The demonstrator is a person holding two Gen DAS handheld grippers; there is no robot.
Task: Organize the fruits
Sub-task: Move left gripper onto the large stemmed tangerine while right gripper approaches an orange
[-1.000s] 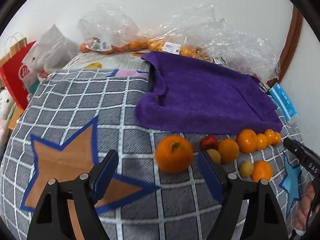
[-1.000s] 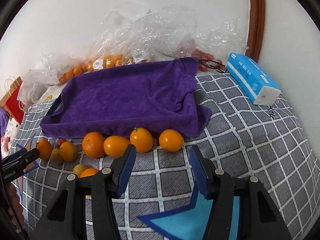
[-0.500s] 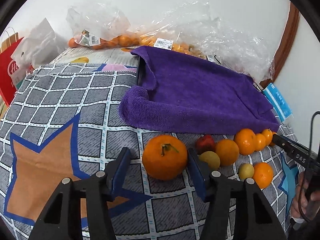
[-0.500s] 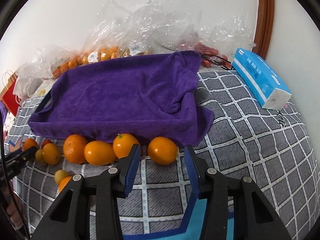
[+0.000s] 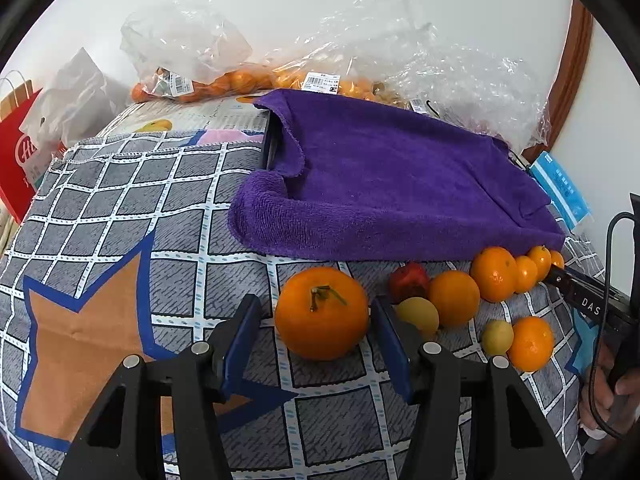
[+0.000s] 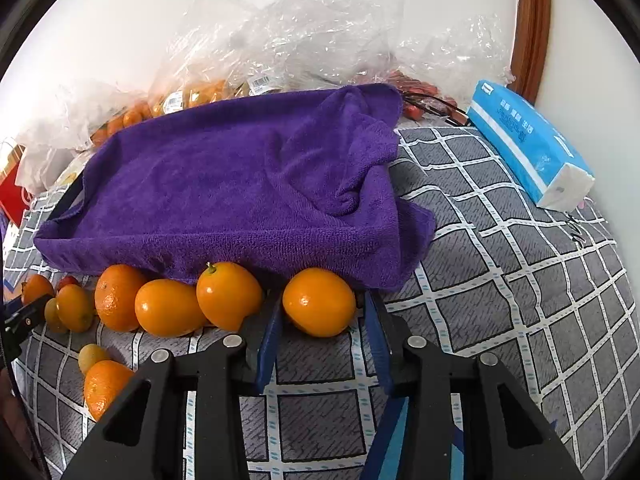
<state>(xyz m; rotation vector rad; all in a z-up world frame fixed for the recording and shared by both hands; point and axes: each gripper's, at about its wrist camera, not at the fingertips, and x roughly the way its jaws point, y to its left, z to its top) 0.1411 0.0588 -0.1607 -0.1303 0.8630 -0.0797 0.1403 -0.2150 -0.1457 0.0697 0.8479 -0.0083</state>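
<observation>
left fingers (image 5: 318, 316): partly open around the big stemmed orange (image 5: 321, 313); right pad at the fruit's side, left pad with a small gap; firm grip cannot be told
right fingers (image 6: 322, 320): narrowed, closed on the end orange (image 6: 319, 301), both blue pads against its sides
big stemmed orange: sits on the checked cloth (image 5: 120, 208), stem up, left end of the fruit row
end orange: on the cloth, right end of the row, touching the purple towel (image 6: 224, 184) edge
fruit row: along the towel's front edge; from the right wrist view three more oranges (image 6: 168, 307) just left of the held one, touching each other
small fruit: red one (image 5: 408, 282) and yellow one (image 5: 418, 314) just right of the left fingers, a round orange (image 5: 454, 298) beside them
loose pair: small yellow fruit (image 5: 497, 336) touching an orange (image 5: 530, 343), nearer the camera than the row
purple towel: draped over a dark tray-like thing, edge showing at its left corner
behind towel: clear plastic bags (image 5: 192, 52) with oranges and price labels, against the wall
far right: blue tissue pack (image 6: 528, 144) on the cloth, well apart from the fruit
far left: red paper bag (image 5: 18, 148) at the edge
person: hand (image 5: 612, 400) on the right gripper handle, at the left wrist view's edge
</observation>
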